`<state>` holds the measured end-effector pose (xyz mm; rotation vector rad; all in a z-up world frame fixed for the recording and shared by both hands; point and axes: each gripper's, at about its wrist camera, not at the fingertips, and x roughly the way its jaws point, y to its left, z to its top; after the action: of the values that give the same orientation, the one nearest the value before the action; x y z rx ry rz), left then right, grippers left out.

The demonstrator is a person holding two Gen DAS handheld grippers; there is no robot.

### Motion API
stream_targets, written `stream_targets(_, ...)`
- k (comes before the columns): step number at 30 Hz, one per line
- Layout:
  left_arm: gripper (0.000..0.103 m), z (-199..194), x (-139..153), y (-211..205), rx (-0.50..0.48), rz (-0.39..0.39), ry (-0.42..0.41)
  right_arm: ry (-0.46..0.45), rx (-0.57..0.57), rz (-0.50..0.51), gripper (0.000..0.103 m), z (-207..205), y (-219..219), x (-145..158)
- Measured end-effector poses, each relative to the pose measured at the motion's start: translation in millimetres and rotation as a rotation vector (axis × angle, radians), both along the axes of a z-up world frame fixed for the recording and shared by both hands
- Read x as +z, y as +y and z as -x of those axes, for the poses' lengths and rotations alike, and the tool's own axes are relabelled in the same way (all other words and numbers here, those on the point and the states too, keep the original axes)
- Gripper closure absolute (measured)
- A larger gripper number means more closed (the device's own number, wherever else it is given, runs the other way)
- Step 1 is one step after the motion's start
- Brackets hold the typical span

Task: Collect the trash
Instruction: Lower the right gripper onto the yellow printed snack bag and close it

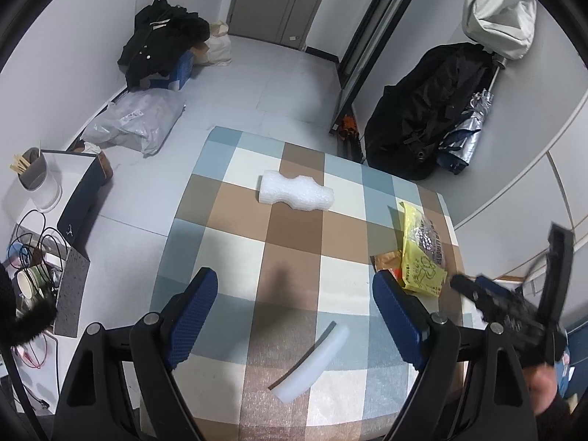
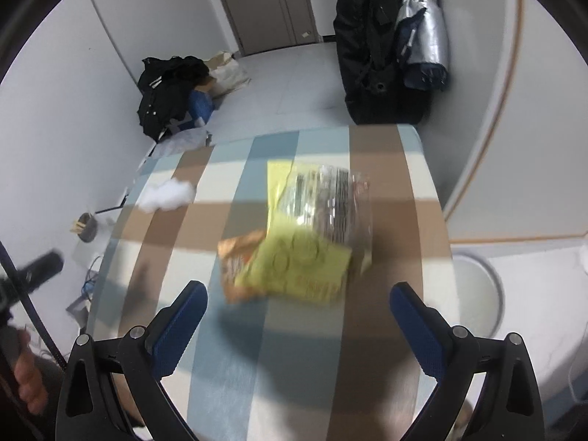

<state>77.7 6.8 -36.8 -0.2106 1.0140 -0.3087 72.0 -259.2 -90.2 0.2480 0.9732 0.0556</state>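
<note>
The yellow snack bag (image 2: 305,242) is seen lying lengthwise on the checked desk (image 2: 382,334) just ahead of the wide-open, empty right gripper (image 2: 297,327), while the equally open, empty left gripper (image 1: 294,316) is held above the white foam strip (image 1: 312,362).

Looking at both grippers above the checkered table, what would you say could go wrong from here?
The yellow bag overlaps an orange wrapper, so the open right gripper may lift only one. The thin foam strip under the open left gripper lies flat and could slip from the pads.
</note>
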Motion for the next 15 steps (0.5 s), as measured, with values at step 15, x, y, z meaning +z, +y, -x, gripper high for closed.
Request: stream_targets(15,0.019,-21.6,-11.2,-7.0,0.007,0.007,0.056,0.073,0.036,0.025,0.002,-84.2,-4.2,-40.1)
